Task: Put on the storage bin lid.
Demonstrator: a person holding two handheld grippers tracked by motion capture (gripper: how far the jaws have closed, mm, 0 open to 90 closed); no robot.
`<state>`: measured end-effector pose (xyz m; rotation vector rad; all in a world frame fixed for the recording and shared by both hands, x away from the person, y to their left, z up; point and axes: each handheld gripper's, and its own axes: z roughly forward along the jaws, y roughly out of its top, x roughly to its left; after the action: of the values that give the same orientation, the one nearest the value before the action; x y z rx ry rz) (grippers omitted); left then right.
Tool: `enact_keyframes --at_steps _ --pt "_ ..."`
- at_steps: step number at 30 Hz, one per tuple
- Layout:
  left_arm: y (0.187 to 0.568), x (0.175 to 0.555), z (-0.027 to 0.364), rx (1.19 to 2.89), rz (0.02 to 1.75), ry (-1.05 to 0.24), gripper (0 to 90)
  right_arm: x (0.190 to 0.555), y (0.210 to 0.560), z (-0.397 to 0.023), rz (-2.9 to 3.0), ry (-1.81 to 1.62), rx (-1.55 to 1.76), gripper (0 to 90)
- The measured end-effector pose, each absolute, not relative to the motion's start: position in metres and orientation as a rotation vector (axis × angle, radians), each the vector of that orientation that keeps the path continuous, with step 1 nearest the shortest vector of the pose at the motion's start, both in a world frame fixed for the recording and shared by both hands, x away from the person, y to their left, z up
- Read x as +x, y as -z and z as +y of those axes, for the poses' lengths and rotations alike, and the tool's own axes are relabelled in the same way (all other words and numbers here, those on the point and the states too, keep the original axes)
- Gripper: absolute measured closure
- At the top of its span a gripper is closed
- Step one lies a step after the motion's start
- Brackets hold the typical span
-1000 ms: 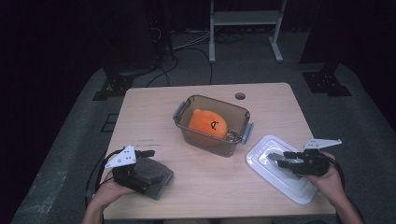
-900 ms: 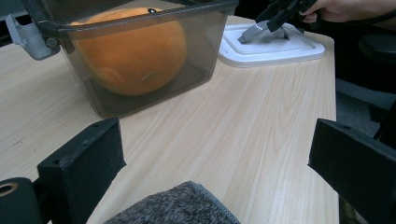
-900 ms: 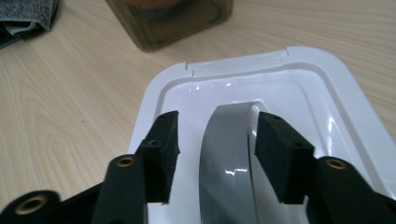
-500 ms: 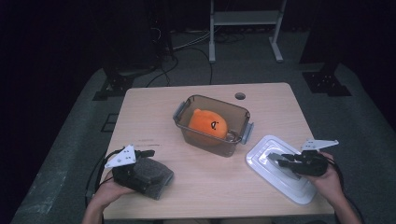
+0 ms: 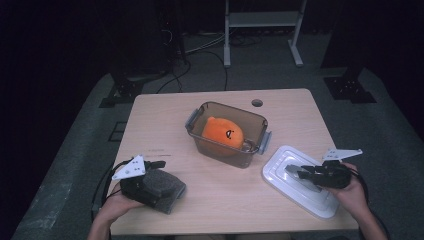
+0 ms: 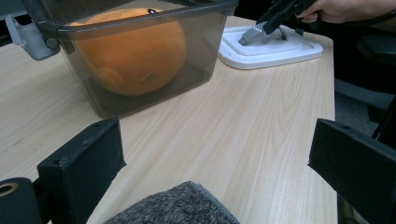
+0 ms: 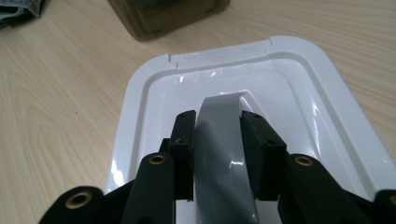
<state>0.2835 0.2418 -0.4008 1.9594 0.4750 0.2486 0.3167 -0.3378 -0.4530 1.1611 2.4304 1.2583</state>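
A white lid [image 5: 312,201] lies flat at the table's right front, with a grey handle [image 5: 291,169] on top. My right gripper [image 5: 301,174] has just been closing, and its pads now press both sides of that handle [image 7: 224,154] on the lid [image 7: 154,93]. A clear brown box [image 5: 256,119] mid-table holds an orange plush [image 5: 222,132]. My left gripper [image 5: 156,164] rests at the left front on a grey cloth [image 5: 165,189]. Its jaws stand wide apart with nothing between them, above the cloth [image 6: 173,207] and facing the box [image 6: 196,42].
The table has a round hole [image 5: 257,103] near its far edge. Bare wood lies between the cloth, box and lid. Cables and a stand's legs [image 5: 227,60] sit on the dark floor beyond.
The right gripper's jaws have narrowed onto the lid's grey handle. Both hands, the box and the cloth have stayed in place.
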Motion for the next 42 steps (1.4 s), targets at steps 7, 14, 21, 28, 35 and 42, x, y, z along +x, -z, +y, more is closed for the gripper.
enact_keyframes --at_steps 7,14,21,28,35,42 --pt "0.400 0.283 0.242 1.960 0.472 -0.249 2.6 0.314 0.444 -0.340 2.410 -1.299 1.157 66.0" --pt "0.399 0.283 0.243 1.959 0.471 -0.253 2.6 0.307 0.421 -0.345 2.392 -1.328 1.115 66.0" --pt "0.400 0.283 0.242 1.963 0.470 -0.252 2.5 0.301 0.406 -0.348 2.390 -1.346 1.089 66.0" --pt "0.400 0.283 0.243 1.963 0.470 -0.252 2.6 0.294 0.386 -0.350 2.387 -1.362 1.059 66.0" --pt "0.400 0.283 0.242 1.964 0.468 -0.252 2.5 0.291 0.367 -0.350 2.383 -1.377 1.025 66.0" --pt "0.400 0.283 0.242 1.965 0.468 -0.251 2.5 0.289 0.345 -0.347 2.381 -1.401 0.987 66.0"
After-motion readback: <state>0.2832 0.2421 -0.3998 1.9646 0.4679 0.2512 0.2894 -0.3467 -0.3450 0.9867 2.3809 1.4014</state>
